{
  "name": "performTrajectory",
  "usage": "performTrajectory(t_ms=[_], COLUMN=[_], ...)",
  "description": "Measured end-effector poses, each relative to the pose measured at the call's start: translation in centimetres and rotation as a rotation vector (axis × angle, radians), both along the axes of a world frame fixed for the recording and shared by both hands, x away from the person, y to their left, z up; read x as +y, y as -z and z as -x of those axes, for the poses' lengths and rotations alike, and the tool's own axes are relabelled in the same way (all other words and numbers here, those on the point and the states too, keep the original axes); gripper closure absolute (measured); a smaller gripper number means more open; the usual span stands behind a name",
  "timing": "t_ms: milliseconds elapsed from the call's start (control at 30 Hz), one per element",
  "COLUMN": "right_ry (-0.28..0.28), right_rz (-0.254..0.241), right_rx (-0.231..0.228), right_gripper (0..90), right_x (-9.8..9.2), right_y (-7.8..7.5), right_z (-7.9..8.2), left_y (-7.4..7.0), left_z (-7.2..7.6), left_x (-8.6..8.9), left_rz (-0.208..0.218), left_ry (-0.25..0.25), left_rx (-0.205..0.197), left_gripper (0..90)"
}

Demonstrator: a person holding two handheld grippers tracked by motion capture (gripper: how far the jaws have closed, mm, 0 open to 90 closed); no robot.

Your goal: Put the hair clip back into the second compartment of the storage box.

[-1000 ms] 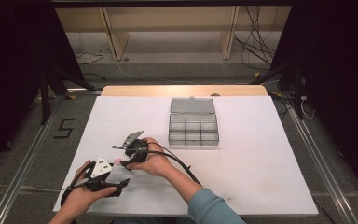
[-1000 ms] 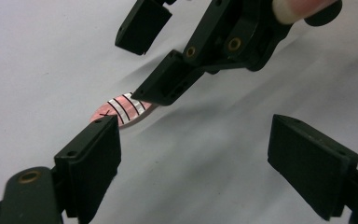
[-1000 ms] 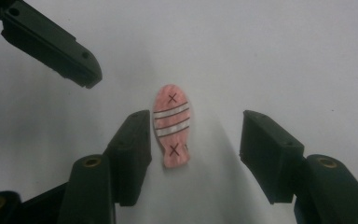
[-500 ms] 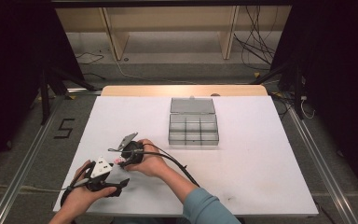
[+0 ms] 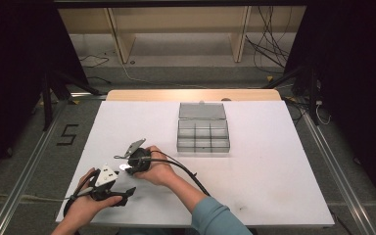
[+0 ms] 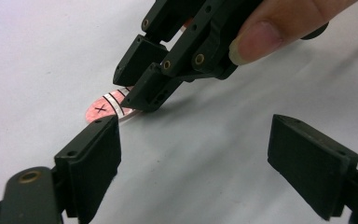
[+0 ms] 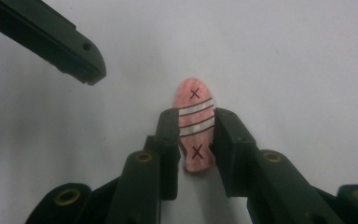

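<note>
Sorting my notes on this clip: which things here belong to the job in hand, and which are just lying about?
In the job:
- pink striped piece, flat on the white table, between the right tongs, whose jaws have just been closing on it
- left tongs, open beside it

Lying about:
- clear compartment box, lid open

A small flat pink piece (image 7: 195, 125), oval and elongated, lies flat on the white tabletop (image 5: 274, 161) near its front left part. Two white bands edged with dark lines cross its middle, and a dark X is drawn near each end. Its surface looks faintly mottled, like shell or marbled plastic, though the close view is too soft to be sure. In the left gripper view the pink piece (image 6: 103, 108) shows one rounded end with an X and a band.
</note>
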State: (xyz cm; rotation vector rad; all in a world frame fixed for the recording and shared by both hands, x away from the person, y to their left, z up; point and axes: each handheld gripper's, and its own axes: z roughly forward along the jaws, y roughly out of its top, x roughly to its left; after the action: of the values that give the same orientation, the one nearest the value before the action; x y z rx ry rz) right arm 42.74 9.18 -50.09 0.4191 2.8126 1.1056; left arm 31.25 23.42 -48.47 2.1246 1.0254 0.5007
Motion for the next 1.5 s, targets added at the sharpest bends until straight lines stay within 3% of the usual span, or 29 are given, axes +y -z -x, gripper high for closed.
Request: performTrajectory(t_ms=[933, 1500], right_ry=[-0.013, 0.013], right_rz=[0.002, -0.016], right_rx=[-0.001, -0.014], right_gripper=[78.2, 78.7], right_x=[0.03, -0.12], right_y=[-0.15, -0.55], right_z=[0.23, 0.17], left_y=[-0.02, -0.03], left_z=[-0.02, 0.00], left_x=[0.07, 0.09], left_rz=[-0.003, -0.003], left_ry=[0.000, 0.000], left_rx=[-0.001, -0.003], left_gripper=[17.0, 17.1])
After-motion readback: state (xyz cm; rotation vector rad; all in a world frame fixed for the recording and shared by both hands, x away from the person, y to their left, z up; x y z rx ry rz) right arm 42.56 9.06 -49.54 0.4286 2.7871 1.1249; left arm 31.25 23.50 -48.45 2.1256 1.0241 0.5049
